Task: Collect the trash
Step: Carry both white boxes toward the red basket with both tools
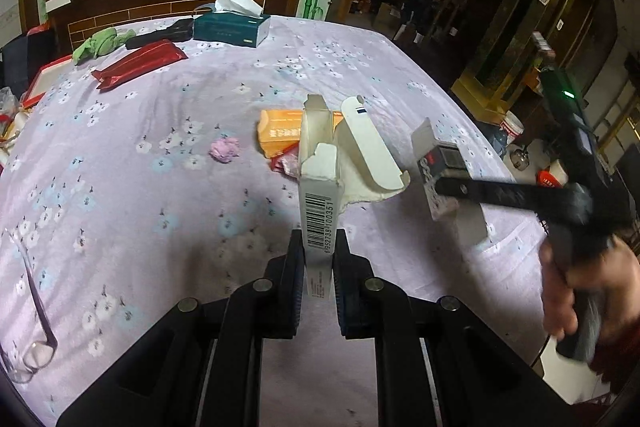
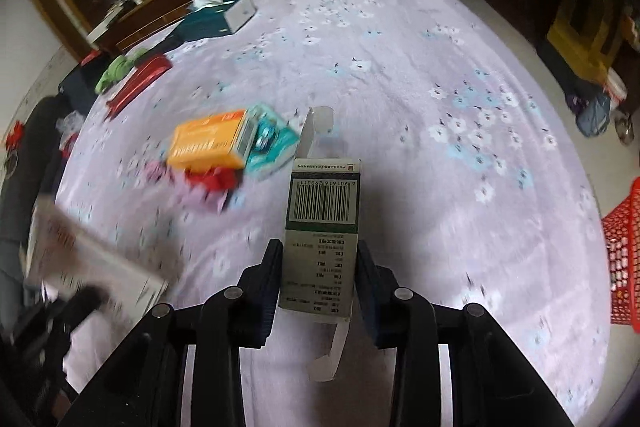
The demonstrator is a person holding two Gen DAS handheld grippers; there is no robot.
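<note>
Left gripper (image 1: 319, 259): fingers clenched on a white carton (image 1: 319, 187), gripped at its barcode end, open flaps pointing away. Past the fingers lie more trash: a pink wad (image 1: 225, 149) ahead-left, an orange box (image 1: 282, 135) straight ahead behind the carton, red wrappers beside it.

Right gripper (image 2: 319, 279): fingers clenched on a green-and-white carton (image 2: 322, 227), barcode up, one loose flap hanging below the fingers. A red basket (image 2: 624, 255) sits far right of these fingers, off the tabletop (image 2: 440, 47) edge; probably the bin, though its mouth is not in view.

Step in hand, as judged: carry both cartons to the basket. Keep the squeeze firm but light, since thin card crushes and slips. Bring the right one over first, clear of the rim, and watch the dangling flap for snags.

Room: open cloth ahead and right of the right fingers. Tabletop edge falls away right. The two grippers are near each other; move one at a time.
</note>
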